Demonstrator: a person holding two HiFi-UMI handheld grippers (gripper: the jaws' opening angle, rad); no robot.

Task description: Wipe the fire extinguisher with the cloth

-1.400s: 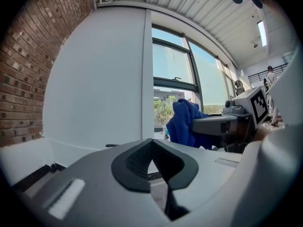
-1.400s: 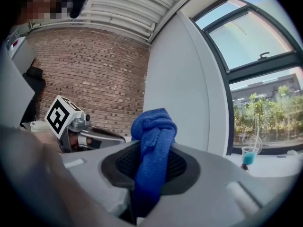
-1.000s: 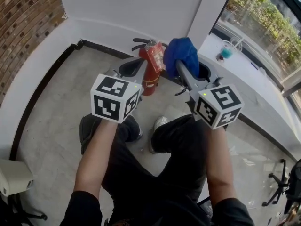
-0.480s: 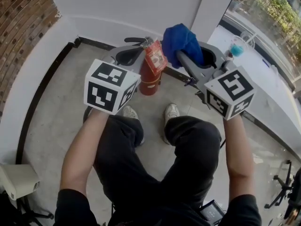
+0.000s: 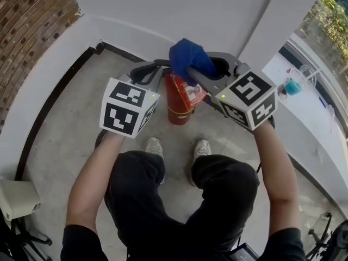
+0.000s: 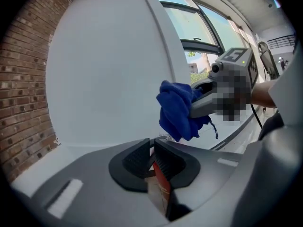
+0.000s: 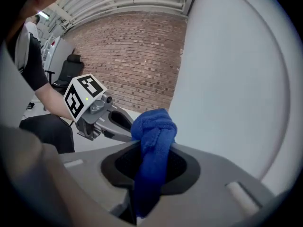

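Over grey floor (image 5: 65, 140), right hand-held gripper (image 7: 151, 163) clamps cloth (image 7: 154, 124); left one (image 6: 152, 157), empty, just parted.

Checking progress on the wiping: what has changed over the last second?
The right gripper swung the blue cloth left, over the top of the fire extinguisher. The left gripper closed in beside it; its fingers have just been opening by a slit, nothing gripped. Unchanged: blue cloth clamped, fire extinguisher upright on the floor.

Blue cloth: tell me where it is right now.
Head view, top centre: the blue cloth is bunched in the right gripper, which is shut on it. In the picture it sits just over the top of the red fire extinguisher, near the white wall.
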